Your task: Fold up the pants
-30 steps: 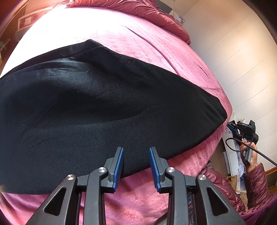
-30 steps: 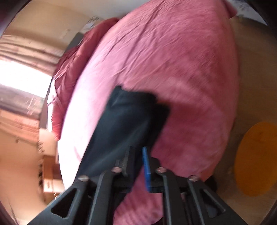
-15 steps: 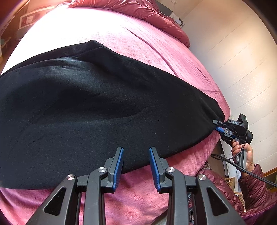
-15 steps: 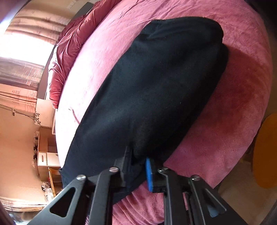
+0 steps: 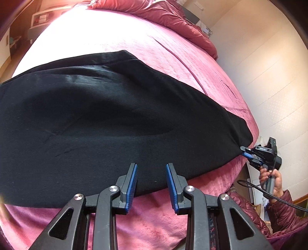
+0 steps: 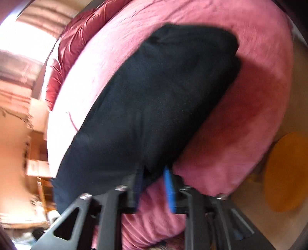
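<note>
Black pants (image 5: 107, 123) lie spread lengthwise across the pink bed (image 5: 154, 48). My left gripper (image 5: 152, 166) hovers open over their near edge, with nothing between its blue pads. At the pants' right end, a hand (image 5: 273, 178) holds my right gripper (image 5: 245, 151) with its tips at the cloth. In the right wrist view, which is blurred, the right gripper (image 6: 153, 170) has its jaws opening. The pants' (image 6: 163, 100) near corner sits loosely between the pads, which stand apart from it.
A crumpled dark red duvet (image 5: 173, 17) lies at the head of the bed. A pale wall (image 5: 269, 67) runs along the bed's right side. A round orange mat (image 6: 286, 171) lies on the floor by the bed, and furniture (image 6: 36, 169) stands at the left.
The right gripper came to the pants' end and shut on its corner half a second ago; its jaws now stand apart. The left gripper drifted slightly and stayed open.
</note>
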Action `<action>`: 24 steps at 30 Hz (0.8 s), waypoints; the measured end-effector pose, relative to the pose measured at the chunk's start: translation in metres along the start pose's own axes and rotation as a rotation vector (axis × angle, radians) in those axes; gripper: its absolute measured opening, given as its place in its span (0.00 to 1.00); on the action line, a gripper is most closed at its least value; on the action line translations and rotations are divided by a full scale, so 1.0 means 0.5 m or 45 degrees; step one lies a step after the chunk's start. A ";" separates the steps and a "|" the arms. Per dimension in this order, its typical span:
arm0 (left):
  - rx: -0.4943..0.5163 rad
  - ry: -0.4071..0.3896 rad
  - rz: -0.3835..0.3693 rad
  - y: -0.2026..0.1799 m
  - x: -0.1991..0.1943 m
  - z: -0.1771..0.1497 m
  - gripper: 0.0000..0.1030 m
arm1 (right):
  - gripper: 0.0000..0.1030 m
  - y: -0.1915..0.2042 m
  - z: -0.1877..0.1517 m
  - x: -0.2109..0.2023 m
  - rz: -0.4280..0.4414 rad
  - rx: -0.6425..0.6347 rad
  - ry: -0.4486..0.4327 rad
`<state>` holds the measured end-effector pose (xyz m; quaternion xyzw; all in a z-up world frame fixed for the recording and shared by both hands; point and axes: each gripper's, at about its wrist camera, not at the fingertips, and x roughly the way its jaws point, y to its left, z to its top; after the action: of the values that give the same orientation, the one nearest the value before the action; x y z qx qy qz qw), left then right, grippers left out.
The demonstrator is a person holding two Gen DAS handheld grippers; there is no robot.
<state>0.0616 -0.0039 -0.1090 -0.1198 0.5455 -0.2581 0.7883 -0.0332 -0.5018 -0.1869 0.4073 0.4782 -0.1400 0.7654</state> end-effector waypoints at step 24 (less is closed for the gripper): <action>-0.127 -0.150 0.142 0.118 -0.046 0.001 0.33 | 0.34 0.865 -0.151 0.354 0.420 -1.070 0.532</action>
<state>0.0723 0.0580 -0.1180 -0.1435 0.5163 -0.1789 0.8251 0.2701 -0.1416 -0.1408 0.1532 0.5656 0.2726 0.7631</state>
